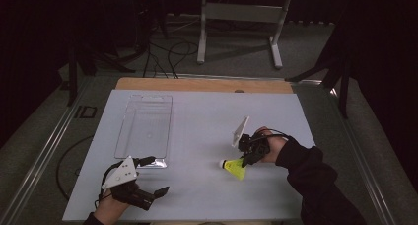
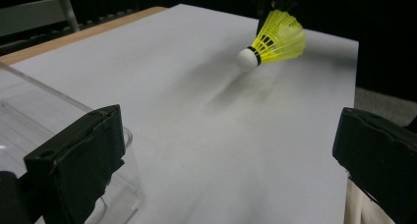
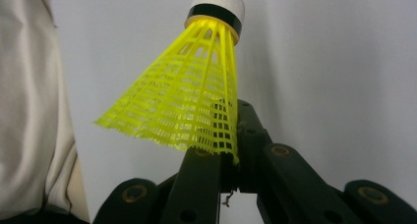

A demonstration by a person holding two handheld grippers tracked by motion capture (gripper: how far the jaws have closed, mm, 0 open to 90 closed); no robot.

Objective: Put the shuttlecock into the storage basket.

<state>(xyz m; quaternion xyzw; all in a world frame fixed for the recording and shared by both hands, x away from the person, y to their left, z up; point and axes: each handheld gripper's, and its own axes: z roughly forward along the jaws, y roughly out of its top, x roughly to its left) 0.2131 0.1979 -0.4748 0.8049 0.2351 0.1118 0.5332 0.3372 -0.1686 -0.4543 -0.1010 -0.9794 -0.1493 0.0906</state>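
A yellow plastic shuttlecock (image 1: 235, 168) with a white cork tip is held just above the white board (image 1: 197, 111), right of centre near the front. My right gripper (image 1: 245, 161) is shut on the rim of its skirt, and the cork points left. In the right gripper view the shuttlecock (image 3: 192, 106) rises from the pinched jaws of the right gripper (image 3: 228, 150), cork away from the camera. My left gripper (image 1: 155, 175) is open at the front left with nothing between its jaws. The left gripper (image 2: 228, 155) faces the shuttlecock (image 2: 275, 40) across the board.
A clear plastic tray (image 1: 145, 124) lies on the board's left half, its near corner beside the left jaw (image 2: 19, 116). A wooden table edge (image 1: 204, 84) borders the board at the back. A metal stand (image 1: 241, 18) and cables (image 1: 167, 52) are on the floor beyond.
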